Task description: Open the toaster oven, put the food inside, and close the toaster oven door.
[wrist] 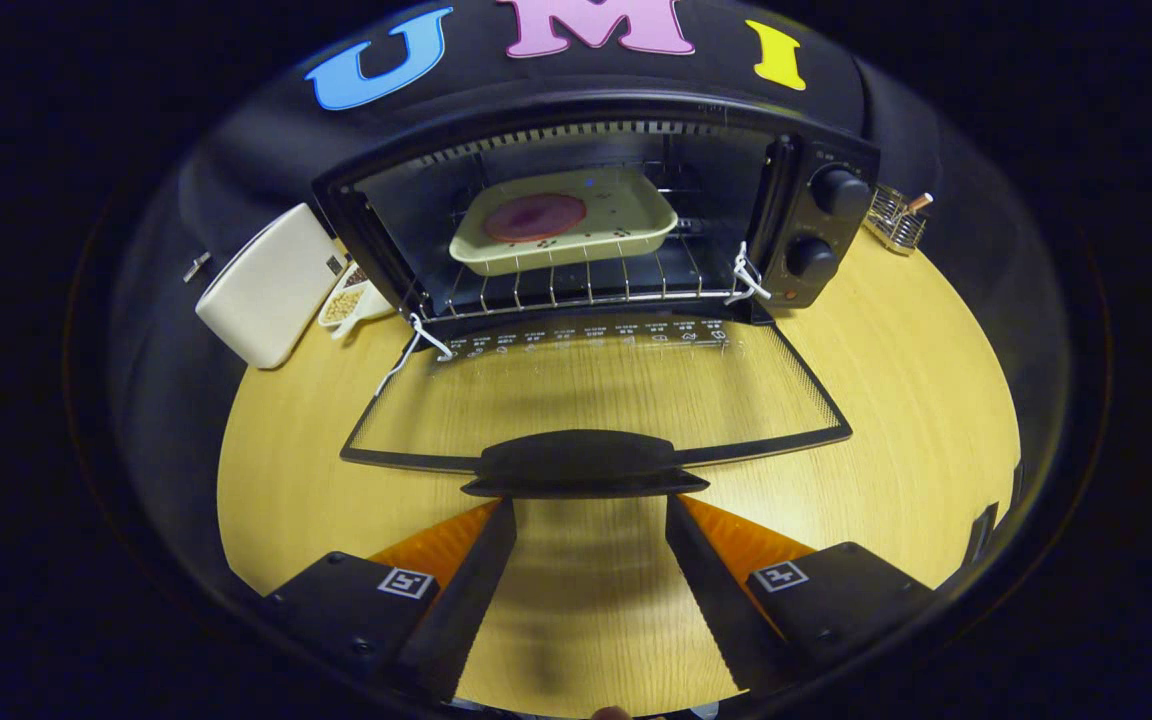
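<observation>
A black toaster oven [816,215] stands at the back of the wooden table with its glass door [596,390] folded down flat toward me. On the wire rack [576,285] inside sits a cream tray [566,230] carrying a round dark-red piece of food [534,217]. The door's black handle [584,465] lies just ahead of my fingertips. My gripper [591,505] is open, its fingers apart below the handle with nothing between them.
A white box-shaped appliance [271,285] stands left of the oven, with a small dish of grains [346,303] beside it. A small wire basket [896,222] sits right of the oven. Bare wooden tabletop [936,400] spreads on both sides of the door.
</observation>
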Available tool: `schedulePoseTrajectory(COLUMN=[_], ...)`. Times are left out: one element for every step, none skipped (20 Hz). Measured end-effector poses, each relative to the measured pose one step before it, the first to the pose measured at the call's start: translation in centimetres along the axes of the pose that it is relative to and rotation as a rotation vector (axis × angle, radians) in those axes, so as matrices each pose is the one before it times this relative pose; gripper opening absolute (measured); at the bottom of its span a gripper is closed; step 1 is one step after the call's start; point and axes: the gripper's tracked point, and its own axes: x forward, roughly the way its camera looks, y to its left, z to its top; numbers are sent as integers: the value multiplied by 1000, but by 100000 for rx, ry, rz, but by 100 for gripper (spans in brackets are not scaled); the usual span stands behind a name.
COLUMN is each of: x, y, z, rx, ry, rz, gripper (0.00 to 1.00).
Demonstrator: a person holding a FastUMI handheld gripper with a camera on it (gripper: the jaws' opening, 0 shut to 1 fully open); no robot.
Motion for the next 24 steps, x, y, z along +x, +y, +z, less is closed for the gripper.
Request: schedulePoseTrajectory(x=[-398, -396, -393, -364, -178, -375, -408, -353, -278, -405, -327, -256, -184, -94, -7, 70, -45, -80, 58, 189, 165, 64, 127, 15], y=[30, 55, 80, 36, 36, 78, 28, -20, 148, 40, 12, 12, -34, 74, -43, -182, -264, -387, -185, -348, -314, -254, -315, -120], z=[265, 272, 383, 265, 242, 261, 327, 448, 311, 521, 651, 781, 557, 607, 383, 396, 672, 478, 564, 695, 624, 459, 277, -29], rx=[92, 754, 1035, 345, -899, -1587, -2058, -1826, -1957, -2116, -1989, -1817, -1541, -1224, -400, 256, 396, 607, 570, 637, 439, 221, 132, -37], ry=[-1643, -1190, -1526, -1088, -1028, -1542, -1594, -2317, -2255, -1925, -2344, -2150, -1843, -1219, -283, -707, -789, -925, -762, -851, -848, -674, -528, -508], rz=[348, 526, 523, 388, 181, 89, 225, 284, 204, 109, 89, 77, 32, 266, 290, -305, -447, -582, -264, -252, -365, -322, -366, -352], gripper=[99, 99, 99, 99, 99, 99, 99, 99, 99, 99, 99, 99, 99, 99, 99, 99, 99, 99, 99, 99, 99, 99, 99, 99])
